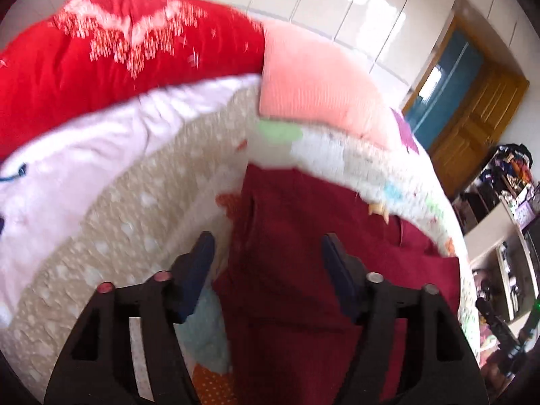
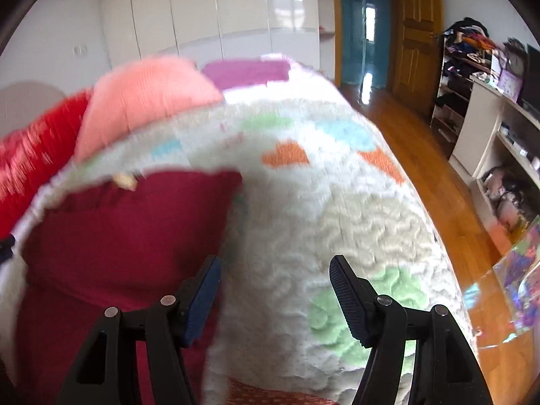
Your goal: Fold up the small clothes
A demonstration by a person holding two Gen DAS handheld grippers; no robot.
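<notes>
A dark red garment (image 1: 303, 270) lies flat on a fluffy white blanket with coloured hearts (image 1: 354, 155). My left gripper (image 1: 268, 249) is open and empty, hovering over the garment's left part. In the right wrist view the same garment (image 2: 128, 236) lies at the left on the blanket (image 2: 337, 219). My right gripper (image 2: 275, 273) is open and empty, above the garment's right edge and the bare blanket beside it. Both views are motion-blurred.
A red quilt (image 1: 101, 60), a pink cushion (image 1: 314, 87) and a pale pink cloth (image 1: 84, 155) lie at the bed's far side. White wardrobes, a wooden door (image 2: 418, 27), wooden floor (image 2: 422, 155) and cluttered shelves (image 2: 489, 101) stand to the right.
</notes>
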